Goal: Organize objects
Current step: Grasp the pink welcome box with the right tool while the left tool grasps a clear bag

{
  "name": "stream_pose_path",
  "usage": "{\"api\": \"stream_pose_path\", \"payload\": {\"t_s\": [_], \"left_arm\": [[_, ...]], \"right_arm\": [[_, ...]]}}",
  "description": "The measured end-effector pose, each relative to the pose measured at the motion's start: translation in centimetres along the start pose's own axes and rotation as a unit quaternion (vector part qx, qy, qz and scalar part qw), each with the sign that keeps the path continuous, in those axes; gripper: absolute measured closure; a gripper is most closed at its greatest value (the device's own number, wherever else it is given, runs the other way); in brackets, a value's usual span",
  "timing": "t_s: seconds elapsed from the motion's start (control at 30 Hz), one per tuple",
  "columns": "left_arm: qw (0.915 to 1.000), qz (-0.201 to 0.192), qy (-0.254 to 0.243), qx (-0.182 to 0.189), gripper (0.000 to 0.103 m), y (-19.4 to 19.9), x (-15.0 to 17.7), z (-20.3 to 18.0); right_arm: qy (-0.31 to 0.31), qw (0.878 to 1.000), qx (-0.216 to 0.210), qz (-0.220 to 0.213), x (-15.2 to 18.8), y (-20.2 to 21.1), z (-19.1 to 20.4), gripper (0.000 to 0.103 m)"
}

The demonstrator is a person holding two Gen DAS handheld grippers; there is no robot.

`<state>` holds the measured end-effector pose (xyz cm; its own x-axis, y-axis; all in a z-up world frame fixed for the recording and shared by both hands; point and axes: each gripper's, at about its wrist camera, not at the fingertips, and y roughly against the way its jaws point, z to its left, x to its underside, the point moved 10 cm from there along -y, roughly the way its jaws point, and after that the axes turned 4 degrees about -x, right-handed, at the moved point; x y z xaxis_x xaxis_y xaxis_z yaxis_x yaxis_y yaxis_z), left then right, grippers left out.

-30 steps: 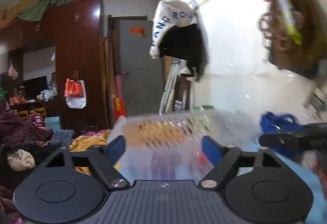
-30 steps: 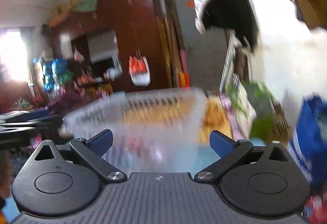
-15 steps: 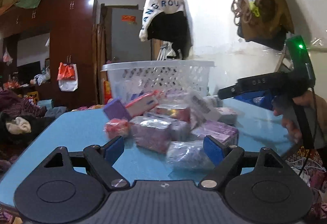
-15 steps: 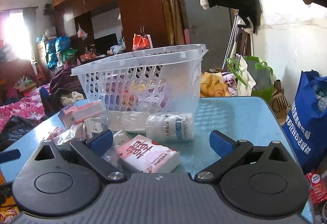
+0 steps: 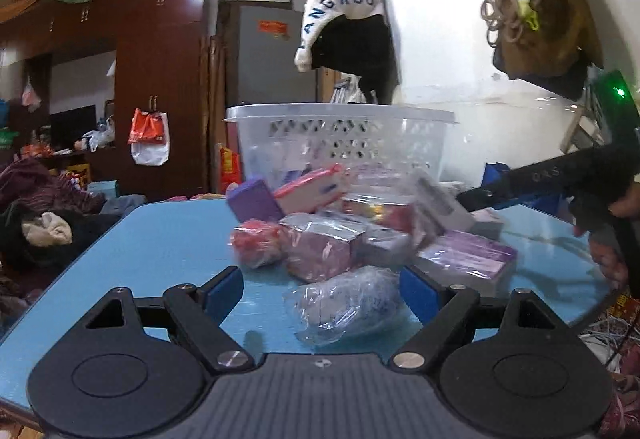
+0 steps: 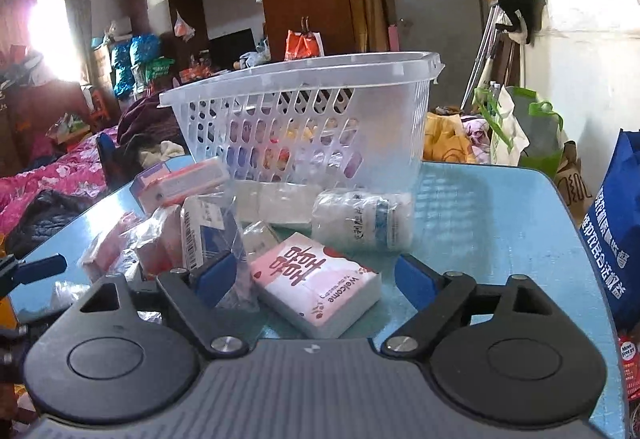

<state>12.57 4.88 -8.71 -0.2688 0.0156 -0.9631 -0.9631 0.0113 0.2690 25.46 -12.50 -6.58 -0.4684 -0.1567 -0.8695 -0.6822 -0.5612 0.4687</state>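
A clear white plastic basket stands upright on the blue table. In front of it lies a pile of small packets and boxes. My left gripper is open and low over the table, with a clear-wrapped packet lying between its pads, close to the right one. My right gripper has its jaws closing around a pink-and-white tissue pack, with gaps on both sides. A wrapped white roll lies just beyond it.
A purple box, a pink box and a red packet lie in the pile. A hand holds the right gripper's handle at the table's right. A blue bag stands beside the table. Wardrobes and clutter fill the room behind.
A second ago the basket was a blur close in front of both grippers. It now stands on the table behind the pile. Both views have sunk toward the tabletop, and the right jaws have narrowed.
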Motion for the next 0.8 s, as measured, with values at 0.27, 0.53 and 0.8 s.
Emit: {"api": "stream_pose_path", "payload": {"t_s": [0.27, 0.53, 0.8], "left_arm": [[0.9999, -0.01, -0.001, 0.008, 0.015, 0.6, -0.5, 0.6], [0.9996, 0.008, -0.018, 0.019, 0.015, -0.3, 0.3, -0.5], [0.999, 0.019, -0.033, 0.025, 0.04, -0.8, 1.1, -1.3]], "right_arm": [[-0.021, 1.0, -0.009, 0.002, 0.4, 0.3, -0.6, 0.031], [0.014, 0.999, 0.012, 0.048, 0.9, -1.2, 0.1, 0.025], [0.037, 0.998, 0.031, 0.051, 1.1, -0.9, 0.5, 0.027]]}}
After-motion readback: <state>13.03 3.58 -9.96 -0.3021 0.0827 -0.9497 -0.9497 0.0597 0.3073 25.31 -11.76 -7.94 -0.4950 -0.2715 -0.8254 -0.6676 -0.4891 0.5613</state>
